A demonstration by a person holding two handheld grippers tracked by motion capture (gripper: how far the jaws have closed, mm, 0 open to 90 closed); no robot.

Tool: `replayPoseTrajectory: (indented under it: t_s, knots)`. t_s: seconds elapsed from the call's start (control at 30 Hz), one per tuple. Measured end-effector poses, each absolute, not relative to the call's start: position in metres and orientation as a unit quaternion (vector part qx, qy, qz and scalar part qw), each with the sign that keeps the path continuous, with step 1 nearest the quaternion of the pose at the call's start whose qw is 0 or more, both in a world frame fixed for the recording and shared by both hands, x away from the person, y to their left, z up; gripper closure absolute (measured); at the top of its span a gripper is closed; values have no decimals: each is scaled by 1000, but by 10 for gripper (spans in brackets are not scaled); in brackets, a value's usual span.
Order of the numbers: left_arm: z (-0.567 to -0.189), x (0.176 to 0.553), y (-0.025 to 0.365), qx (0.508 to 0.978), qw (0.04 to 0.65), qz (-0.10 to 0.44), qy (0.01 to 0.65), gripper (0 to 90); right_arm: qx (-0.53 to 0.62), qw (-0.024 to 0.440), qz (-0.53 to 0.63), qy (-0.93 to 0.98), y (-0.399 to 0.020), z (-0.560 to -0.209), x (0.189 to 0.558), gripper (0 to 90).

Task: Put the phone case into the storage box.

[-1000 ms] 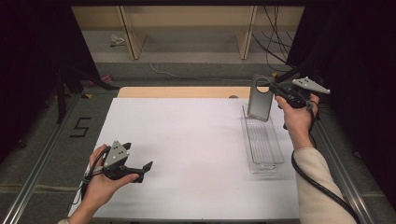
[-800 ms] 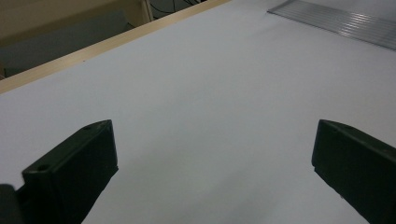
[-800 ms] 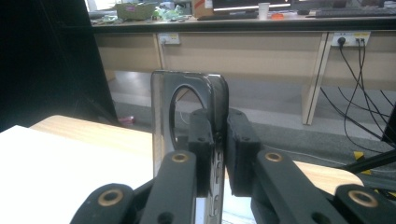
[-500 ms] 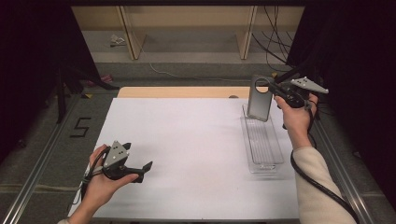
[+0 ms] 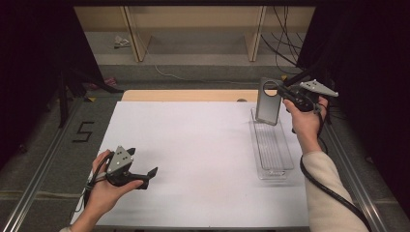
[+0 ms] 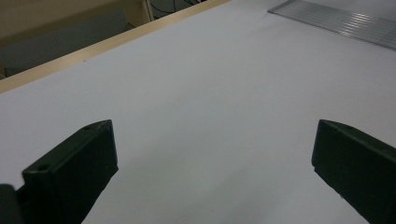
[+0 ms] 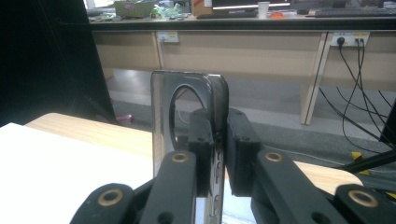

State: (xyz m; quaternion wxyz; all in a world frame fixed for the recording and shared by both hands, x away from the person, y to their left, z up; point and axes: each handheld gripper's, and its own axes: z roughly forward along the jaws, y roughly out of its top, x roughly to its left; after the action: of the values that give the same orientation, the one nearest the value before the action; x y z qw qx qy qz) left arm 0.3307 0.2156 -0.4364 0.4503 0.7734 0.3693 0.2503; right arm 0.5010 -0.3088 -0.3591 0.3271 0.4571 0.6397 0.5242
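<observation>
A dark translucent phone case (image 5: 267,102) with a round camera hole stands upright over the far end of a clear ribbed plastic tray (image 5: 273,150) at the table's right. My right gripper (image 5: 283,92) is shut on the case's right edge. In the right gripper view the case (image 7: 163,107) is seen edge-on, pinched between the pads of the right gripper (image 7: 219,140). My left gripper (image 5: 149,178) rests low over the white sheet near the front left. It stands open, and the left gripper view has nothing between the wide jaws of the left gripper (image 6: 215,168).
A white sheet (image 5: 193,145) covers the table, with a wooden strip (image 5: 183,95) along its far edge. Metal rails (image 5: 43,164) run down both sides. The tray's corner (image 6: 336,21) lies far ahead of the left gripper. Cables (image 5: 290,43) hang at the back right.
</observation>
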Motion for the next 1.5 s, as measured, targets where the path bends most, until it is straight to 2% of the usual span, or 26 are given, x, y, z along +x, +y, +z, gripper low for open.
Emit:
replayPoseTrajectory:
  t_s: [1.5]
  knots:
    - [-437,330,216,773,450,251,371,0,461,329,508,649,-309,-372,511,825]
